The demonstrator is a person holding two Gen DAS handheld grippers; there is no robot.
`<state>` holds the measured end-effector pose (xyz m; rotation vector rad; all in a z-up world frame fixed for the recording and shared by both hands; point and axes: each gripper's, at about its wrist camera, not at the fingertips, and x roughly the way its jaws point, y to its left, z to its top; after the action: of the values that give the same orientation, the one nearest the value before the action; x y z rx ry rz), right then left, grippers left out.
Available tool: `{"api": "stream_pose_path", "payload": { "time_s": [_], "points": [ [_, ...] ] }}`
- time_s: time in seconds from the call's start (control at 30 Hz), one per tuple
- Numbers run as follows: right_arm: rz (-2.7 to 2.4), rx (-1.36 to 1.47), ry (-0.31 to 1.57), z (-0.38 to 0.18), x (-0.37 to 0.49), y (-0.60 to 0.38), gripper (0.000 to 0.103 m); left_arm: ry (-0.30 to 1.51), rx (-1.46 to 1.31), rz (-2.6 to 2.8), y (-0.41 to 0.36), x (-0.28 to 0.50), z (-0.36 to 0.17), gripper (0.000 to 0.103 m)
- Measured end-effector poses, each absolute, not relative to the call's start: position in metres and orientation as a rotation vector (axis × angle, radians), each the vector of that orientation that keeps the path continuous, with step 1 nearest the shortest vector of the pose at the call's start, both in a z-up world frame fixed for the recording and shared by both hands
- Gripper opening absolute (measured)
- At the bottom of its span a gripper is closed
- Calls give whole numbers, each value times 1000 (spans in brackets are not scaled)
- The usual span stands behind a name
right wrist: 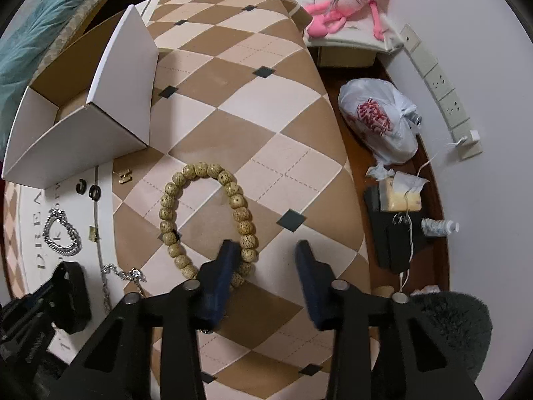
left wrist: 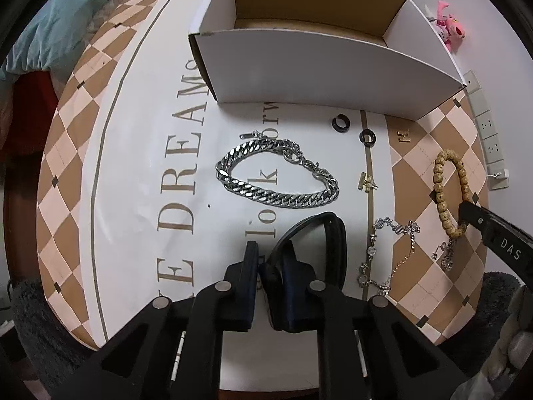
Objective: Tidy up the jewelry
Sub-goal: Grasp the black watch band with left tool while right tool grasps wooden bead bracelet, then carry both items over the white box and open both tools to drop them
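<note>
My left gripper (left wrist: 271,260) is shut on a black bangle (left wrist: 319,233) and holds it just above the table, near a silver chain bracelet (left wrist: 276,176). My right gripper (right wrist: 266,250) is open over the near end of a wooden bead bracelet (right wrist: 206,213); its left finger (right wrist: 220,276) lies on the beads. The bead bracelet also shows in the left wrist view (left wrist: 446,186). Two black ear cuffs (left wrist: 353,130), small gold pieces (left wrist: 366,180) and thin silver chains (left wrist: 393,250) lie on the cloth. An open white cardboard box (left wrist: 333,70) stands at the back.
The table has a checked cloth (right wrist: 266,106) with lettering. To the right on the floor are a plastic bag (right wrist: 379,120), a pink plush toy (right wrist: 353,0), a power strip (right wrist: 439,86), cables and a grey fuzzy stool (right wrist: 456,326).
</note>
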<state>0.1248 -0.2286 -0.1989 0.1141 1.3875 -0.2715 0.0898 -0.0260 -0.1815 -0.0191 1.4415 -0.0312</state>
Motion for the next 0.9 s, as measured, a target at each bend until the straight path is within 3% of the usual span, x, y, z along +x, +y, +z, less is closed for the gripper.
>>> {"api": "stream_pose_path", "payload": {
  "time_s": [0.03, 0.07, 0.5, 0.9],
  "points": [
    [-266, 109, 1377, -199, 124, -227, 16, 1435, -15, -32, -24, 91, -182, 11],
    [-262, 110, 1375, -199, 124, -226, 10, 1431, -14, -33, -24, 92, -181, 11],
    [-157, 306, 1280, -157, 98, -221, 9, 1340, -47, -79, -8, 88, -128, 10],
    [13, 299, 1119, -60, 115, -188, 9, 1213, -118, -131, 1, 116, -68, 10]
  ]
}}
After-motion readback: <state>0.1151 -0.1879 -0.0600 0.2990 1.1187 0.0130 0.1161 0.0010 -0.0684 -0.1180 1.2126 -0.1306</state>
